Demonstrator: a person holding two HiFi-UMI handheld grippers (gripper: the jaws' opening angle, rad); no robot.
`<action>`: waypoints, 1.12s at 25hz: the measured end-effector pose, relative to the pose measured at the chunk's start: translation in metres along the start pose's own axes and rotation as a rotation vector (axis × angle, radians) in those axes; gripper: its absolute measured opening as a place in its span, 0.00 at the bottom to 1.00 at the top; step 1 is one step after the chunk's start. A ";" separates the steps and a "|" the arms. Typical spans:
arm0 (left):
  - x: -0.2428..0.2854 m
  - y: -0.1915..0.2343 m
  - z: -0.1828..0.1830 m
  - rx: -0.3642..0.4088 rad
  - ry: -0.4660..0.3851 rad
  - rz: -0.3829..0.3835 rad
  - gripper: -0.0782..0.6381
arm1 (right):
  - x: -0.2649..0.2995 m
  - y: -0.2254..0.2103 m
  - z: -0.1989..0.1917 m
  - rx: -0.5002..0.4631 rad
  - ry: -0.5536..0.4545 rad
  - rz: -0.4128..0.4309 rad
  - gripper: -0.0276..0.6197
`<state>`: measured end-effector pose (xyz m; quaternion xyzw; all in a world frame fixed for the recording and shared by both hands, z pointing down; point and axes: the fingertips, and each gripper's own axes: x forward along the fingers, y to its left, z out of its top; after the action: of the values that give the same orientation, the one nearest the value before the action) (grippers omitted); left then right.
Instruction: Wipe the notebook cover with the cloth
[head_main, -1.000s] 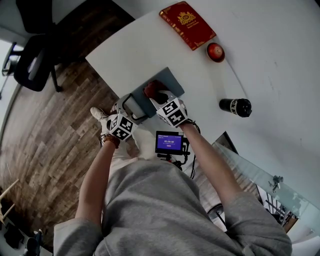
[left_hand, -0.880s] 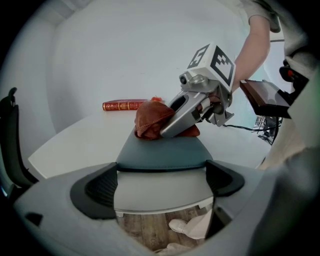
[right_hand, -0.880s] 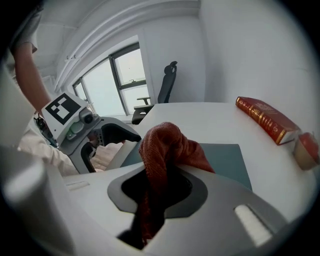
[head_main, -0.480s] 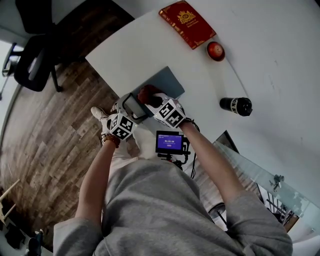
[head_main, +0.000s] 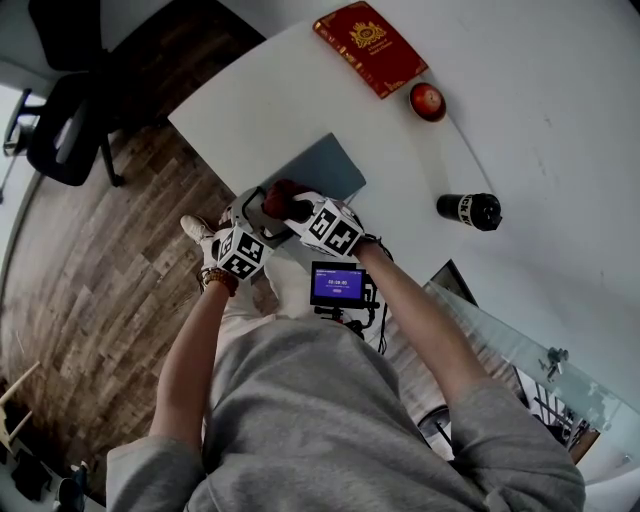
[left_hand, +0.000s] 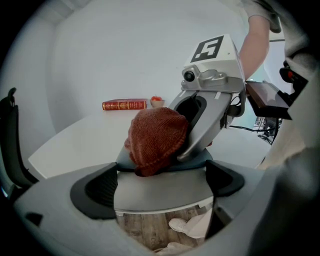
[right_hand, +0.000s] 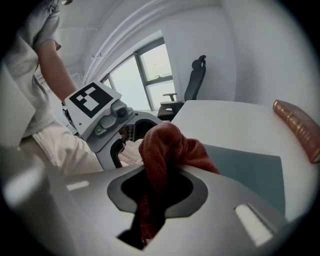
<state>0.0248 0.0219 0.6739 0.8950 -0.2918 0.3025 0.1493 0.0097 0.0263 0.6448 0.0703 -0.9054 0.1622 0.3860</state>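
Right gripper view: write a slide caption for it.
Right tool, shut on the red knitted cloth, rests it on the blue-grey notebook on the white table.

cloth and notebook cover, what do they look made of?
Cloth: rust-red knitted or woven fabric, matte; ribbed texture and soft folds show. Notebook cover: smooth grey-blue, matte, no weave or glare; probably plastic or coated card, can't tell which.

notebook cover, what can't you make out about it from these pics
- head view: near end of the notebook lies under the cloth and the right gripper
- left gripper view: cloth blocks the cover's middle
- right gripper view: the gripper's own body cuts off the near part
- dust or marks: too small anywhere
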 end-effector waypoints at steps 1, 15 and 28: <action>0.000 0.000 0.000 0.000 0.000 0.000 0.87 | -0.001 0.001 0.000 -0.013 -0.007 0.001 0.17; -0.001 -0.002 0.001 0.005 0.008 -0.008 0.87 | -0.032 -0.059 0.022 -0.117 -0.098 -0.224 0.67; 0.000 -0.001 0.001 0.001 0.004 -0.005 0.87 | -0.006 -0.035 0.007 -0.138 -0.008 -0.124 0.21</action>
<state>0.0256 0.0219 0.6732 0.8952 -0.2890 0.3041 0.1504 0.0182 -0.0094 0.6445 0.1001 -0.9098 0.0747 0.3957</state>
